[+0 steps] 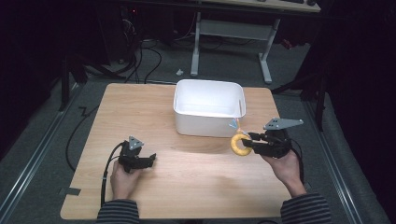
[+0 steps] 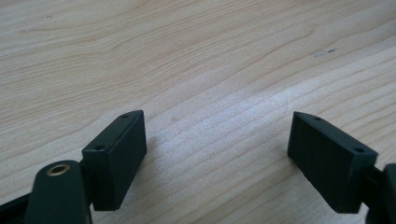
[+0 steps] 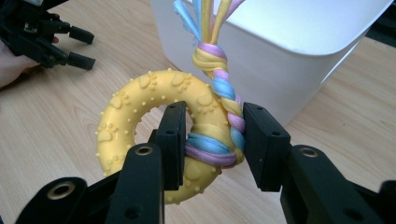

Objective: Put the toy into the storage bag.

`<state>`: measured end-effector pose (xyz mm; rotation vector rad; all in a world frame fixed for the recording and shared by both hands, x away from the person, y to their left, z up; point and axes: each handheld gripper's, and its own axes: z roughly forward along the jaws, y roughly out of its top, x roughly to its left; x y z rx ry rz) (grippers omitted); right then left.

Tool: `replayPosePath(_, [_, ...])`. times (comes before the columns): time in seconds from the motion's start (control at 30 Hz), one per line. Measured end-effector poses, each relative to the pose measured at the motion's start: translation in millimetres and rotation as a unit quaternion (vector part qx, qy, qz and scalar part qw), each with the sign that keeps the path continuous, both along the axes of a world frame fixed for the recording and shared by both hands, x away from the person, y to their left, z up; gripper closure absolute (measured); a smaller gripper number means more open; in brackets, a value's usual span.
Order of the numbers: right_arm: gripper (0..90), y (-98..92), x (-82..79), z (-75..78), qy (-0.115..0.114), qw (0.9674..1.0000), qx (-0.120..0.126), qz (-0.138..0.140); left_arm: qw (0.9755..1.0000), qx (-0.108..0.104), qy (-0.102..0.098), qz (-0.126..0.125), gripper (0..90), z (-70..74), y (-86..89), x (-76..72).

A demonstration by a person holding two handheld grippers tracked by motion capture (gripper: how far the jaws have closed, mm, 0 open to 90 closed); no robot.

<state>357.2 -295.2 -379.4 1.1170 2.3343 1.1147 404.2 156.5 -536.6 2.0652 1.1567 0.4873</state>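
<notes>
A yellow rubber ring toy (image 3: pixel 135 112) with paw prints and a braided pastel rope (image 3: pixel 219 86) hangs above the wooden table (image 1: pixel 196 177), just in front of the white bin (image 1: pixel 208 108). My right gripper (image 3: pixel 212 142) is shut on the ring where the rope is knotted around it; in the high view the ring (image 1: pixel 239 144) shows at the right gripper (image 1: pixel 251 142), near the bin's front right corner. My left gripper (image 1: pixel 150 161) rests low over the table at the left, jaws wide apart with bare wood between them (image 2: pixel 215 149).
The white bin (image 3: pixel 299 42) stands open at the table's far middle. A desk frame (image 1: pixel 233 42) and cables (image 1: pixel 144 56) lie on the floor beyond the table. Bare wood spreads between the two hands.
</notes>
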Motion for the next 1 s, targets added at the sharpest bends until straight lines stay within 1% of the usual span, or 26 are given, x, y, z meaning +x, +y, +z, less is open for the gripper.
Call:
replayPosePath(0.17, [62.3, -4.3, 3.1, 13.1, -0.004, 1.0000, 0.001, -0.005, 1.0000, 0.001, -0.001, 0.001, 20.0, -0.1, -0.2, -0.1])
replayPosePath(0.2, [62.3, -4.3, 3.1, 13.1, -0.004, 1.0000, 0.001, -0.005, 1.0000, 0.001, -0.001, 0.001, 20.0, -0.1, -0.2, -0.1])
replayPosePath(0.23, [62.3, -4.3, 5.3, 18.1, -0.013, 0.9999, -0.005, -0.006, 1.0000, 0.001, -0.001, 0.001, 19.9, -0.1, -0.2, -0.1])
replayPosePath(0.37, [62.3, -2.3, 13.3, 24.9, -0.015, 0.9997, -0.016, -0.009, 1.0000, 0.001, -0.001, 0.001, 20.0, -0.1, -0.1, -0.1])
replayPosePath(0.4, [62.3, -2.3, 13.3, 24.9, -0.015, 0.9997, -0.016, -0.009, 1.0000, 0.001, -0.001, 0.001, 20.0, -0.1, -0.1, -0.1])
replayPosePath(0.43, [62.3, -1.9, 17.4, 28.7, -0.017, 0.9997, -0.014, -0.010, 1.0000, 0.001, -0.001, 0.001, 20.0, -0.1, -0.2, -0.1])
replayPosePath(0.53, [62.3, -1.4, 23.1, 33.3, -0.013, 0.9998, -0.012, -0.011, 1.0000, 0.001, -0.001, 0.002, 20.0, -0.1, -0.2, -0.2])
replayPosePath(0.7, [62.3, -0.1, 32.1, 37.7, -0.014, 0.9998, -0.010, -0.012, 1.0000, 0.001, 0.000, 0.001, 20.0, 0.0, 0.0, -0.1])
replayPosePath(0.77, [62.3, 0.2, 40.1, 41.4, -0.008, 0.9998, 0.006, -0.019, 1.0000, 0.000, 0.000, 0.001, 20.0, 0.0, 0.0, -0.1])
replayPosePath(0.83, [62.2, 1.0, 44.9, 42.8, -0.003, 0.9997, 0.008, -0.023, 1.0000, 0.001, 0.000, 0.001, 20.0, 0.0, 0.0, -0.1])
replayPosePath(0.87, [62.2, 1.0, 44.9, 42.8, -0.003, 0.9997, 0.008, -0.023, 1.0000, 0.001, 0.000, 0.001, 20.0, 0.0, 0.0, -0.1])
replayPosePath(0.9, [62.3, 2.8, 52.2, 43.7, 0.003, 0.9997, 0.005, -0.026, 1.0000, 0.001, 0.000, 0.001, 20.0, 0.0, -0.1, -0.1])
replayPosePath(0.97, [62.3, 4.5, 58.8, 44.1, 0.004, 0.9996, -0.002, -0.026, 1.0000, 0.000, 0.000, 0.001, 20.1, 0.0, 0.0, -0.1])
replayPosePath(1.0, [62.3, 5.6, 62.3, 44.1, 0.005, 0.9996, -0.001, -0.028, 1.0000, 0.000, 0.000, 0.001, 20.2, 0.0, 0.1, -0.1])
